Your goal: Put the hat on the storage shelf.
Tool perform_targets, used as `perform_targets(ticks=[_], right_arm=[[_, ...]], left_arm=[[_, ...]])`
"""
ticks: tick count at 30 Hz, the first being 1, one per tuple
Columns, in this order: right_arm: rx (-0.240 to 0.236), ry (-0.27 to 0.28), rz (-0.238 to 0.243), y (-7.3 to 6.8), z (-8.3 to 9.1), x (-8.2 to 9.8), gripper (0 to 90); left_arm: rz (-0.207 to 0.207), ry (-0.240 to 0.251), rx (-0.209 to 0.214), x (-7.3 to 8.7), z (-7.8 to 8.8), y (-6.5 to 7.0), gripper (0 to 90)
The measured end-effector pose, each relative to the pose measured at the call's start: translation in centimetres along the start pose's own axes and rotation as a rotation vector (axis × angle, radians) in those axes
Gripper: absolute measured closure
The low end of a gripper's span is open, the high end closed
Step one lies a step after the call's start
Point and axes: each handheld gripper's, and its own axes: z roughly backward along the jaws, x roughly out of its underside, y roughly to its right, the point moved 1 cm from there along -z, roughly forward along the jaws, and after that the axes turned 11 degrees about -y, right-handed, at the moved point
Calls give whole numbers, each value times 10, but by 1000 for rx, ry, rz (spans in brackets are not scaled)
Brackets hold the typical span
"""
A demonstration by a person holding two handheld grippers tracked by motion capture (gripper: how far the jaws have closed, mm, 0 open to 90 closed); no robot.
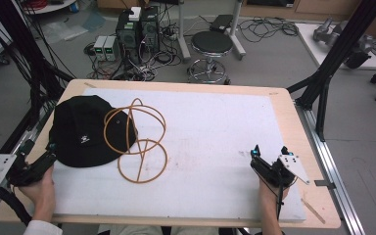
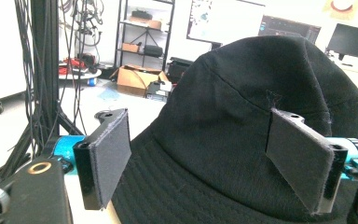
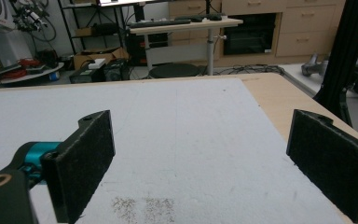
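Observation:
A black bucket hat (image 1: 85, 129) lies on the white foam mat (image 1: 210, 142) at the table's left. A thin tan wire frame of crossed rings (image 1: 139, 142) rests partly on the hat's right brim and partly on the mat. My left gripper (image 1: 49, 155) is at the hat's left brim, open. In the left gripper view the hat (image 2: 256, 135) sits between the jaws, with its brim under them, and neither pad presses it. My right gripper (image 1: 270, 153) stands open near the mat's front right, with bare mat (image 3: 191, 140) between its pads.
The wooden table's edge (image 1: 303, 147) runs just right of the right gripper. Black frame posts (image 1: 333, 54) rise at the right and left corners. A stool (image 1: 210, 49), computers and cables stand on the floor beyond the far edge.

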Motion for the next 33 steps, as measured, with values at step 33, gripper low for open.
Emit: perform_targets(ticks=[33], right_arm=[[-4, -8, -16, 1, 0, 1, 69]], left_arm=[[-10, -19, 12, -7, -4, 5, 219]])
